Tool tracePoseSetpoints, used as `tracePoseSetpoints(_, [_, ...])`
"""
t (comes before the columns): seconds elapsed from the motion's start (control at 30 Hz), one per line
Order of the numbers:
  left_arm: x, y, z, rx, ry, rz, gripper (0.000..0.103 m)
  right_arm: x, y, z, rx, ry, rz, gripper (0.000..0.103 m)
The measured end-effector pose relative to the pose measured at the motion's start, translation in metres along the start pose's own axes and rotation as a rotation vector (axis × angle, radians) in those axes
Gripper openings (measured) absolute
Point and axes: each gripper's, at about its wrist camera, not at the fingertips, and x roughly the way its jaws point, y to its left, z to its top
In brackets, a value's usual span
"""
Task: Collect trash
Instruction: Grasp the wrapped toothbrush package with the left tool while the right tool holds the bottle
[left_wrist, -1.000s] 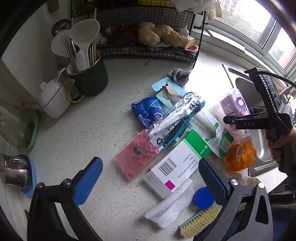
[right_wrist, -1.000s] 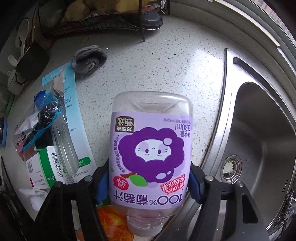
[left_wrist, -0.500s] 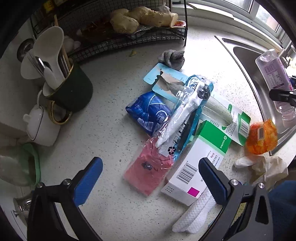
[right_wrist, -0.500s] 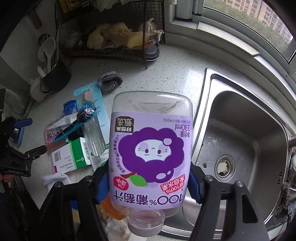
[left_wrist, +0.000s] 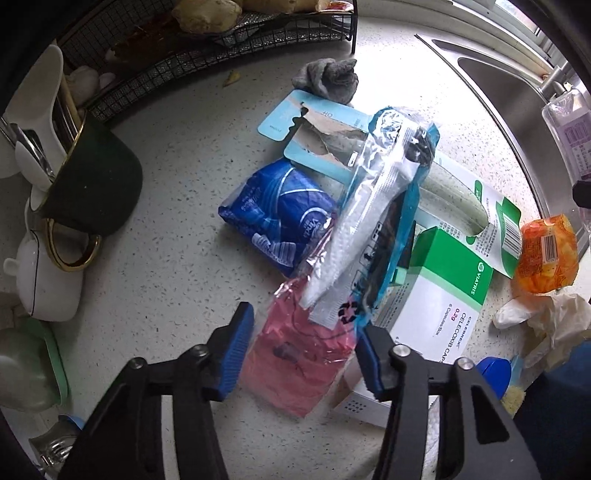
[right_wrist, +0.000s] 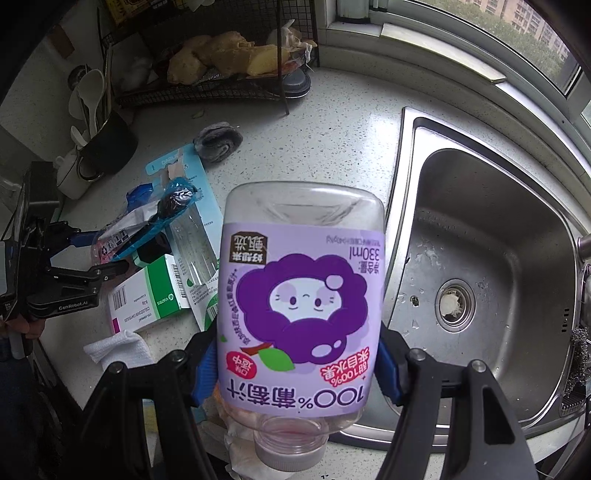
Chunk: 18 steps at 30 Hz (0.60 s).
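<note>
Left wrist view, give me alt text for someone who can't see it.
The open left gripper straddles a pink plastic bag in a pile of trash on a speckled counter. Around it lie a clear-and-blue wrapper, a blue packet and a green-and-white medicine box, with a sink at upper right.

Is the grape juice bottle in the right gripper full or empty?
Nearly empty: the juice bottle, held cap-down in the right gripper, is clear through its upper body, with only a pinkish trace near the neck.

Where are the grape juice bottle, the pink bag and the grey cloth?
grape juice bottle (right_wrist: 301, 295), right wrist view, purple label.
pink bag (left_wrist: 299, 358), left wrist view, middle.
grey cloth (left_wrist: 327, 79), left wrist view, centre fold.
</note>
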Motion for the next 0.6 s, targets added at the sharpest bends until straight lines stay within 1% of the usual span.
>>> tracePoseSetpoints(0.03, [0.000,0.002,-0.002,-0.012,-0.002,-0.005,0.030,0.000,0.000,0.001,0.001,-0.001,0.001,0.066])
tracePoseSetpoints(0.07, [-0.002,0.004,-0.003,-0.025,-0.008,-0.010,0.026,0.000,0.001,0.002,0.000,-0.003,0.002,0.066])
tracePoseSetpoints(0.1, [-0.003,0.005,-0.003,-0.038,-0.017,-0.014,0.024,-0.001,0.000,0.002,-0.003,-0.006,0.003,0.066])
tracePoseSetpoints(0.17, [-0.008,0.009,-0.006,-0.066,-0.036,-0.008,0.011,-0.002,0.000,0.003,-0.011,-0.013,0.002,0.066])
tracePoseSetpoints(0.27, [-0.023,0.019,-0.012,-0.117,-0.063,0.006,0.009,-0.005,-0.002,0.004,-0.017,-0.024,0.004,0.066])
tracePoseSetpoints(0.4, [-0.054,0.018,-0.022,-0.152,-0.119,0.017,0.008,-0.010,-0.004,0.002,-0.023,-0.048,0.011,0.066])
tracePoseSetpoints(0.57, [-0.091,0.000,-0.043,-0.189,-0.171,0.035,0.008,-0.025,-0.003,-0.007,-0.055,-0.091,0.035,0.066])
tracePoseSetpoints(0.6, [-0.099,-0.010,-0.044,-0.198,-0.179,0.034,0.008,-0.028,-0.002,-0.009,-0.067,-0.100,0.040,0.066])
